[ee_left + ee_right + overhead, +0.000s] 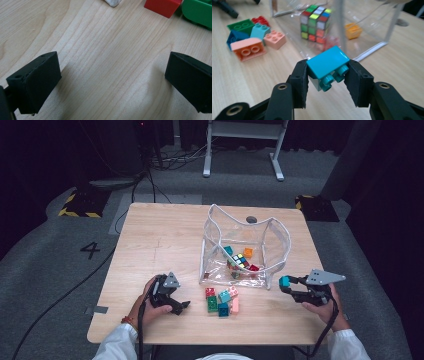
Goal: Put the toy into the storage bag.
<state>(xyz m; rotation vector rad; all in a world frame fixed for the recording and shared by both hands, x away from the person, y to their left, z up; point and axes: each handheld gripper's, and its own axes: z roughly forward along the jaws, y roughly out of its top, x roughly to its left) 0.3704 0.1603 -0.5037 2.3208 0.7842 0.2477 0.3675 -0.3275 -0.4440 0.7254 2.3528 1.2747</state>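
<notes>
My right gripper (327, 75) is shut on a teal brick (328, 67), which it holds above the table just right of the clear plastic bag (272, 237); in the high view the teal brick (285, 281) sits at the tip of the right gripper (286, 284). My left gripper (182, 306) rests low over the table at the front left, its jaws open with bare wood between them. The left gripper (112, 82) has a red brick (162, 7) and a green brick (198, 12) ahead of it.
A pile of loose bricks (221, 300) lies in front of the bag: red, green, blue, light teal and pink. Inside the bag are a puzzle cube (240, 260), an orange brick (248, 252) and other bricks. The table's front edge (200, 340) is close to both hands.
</notes>
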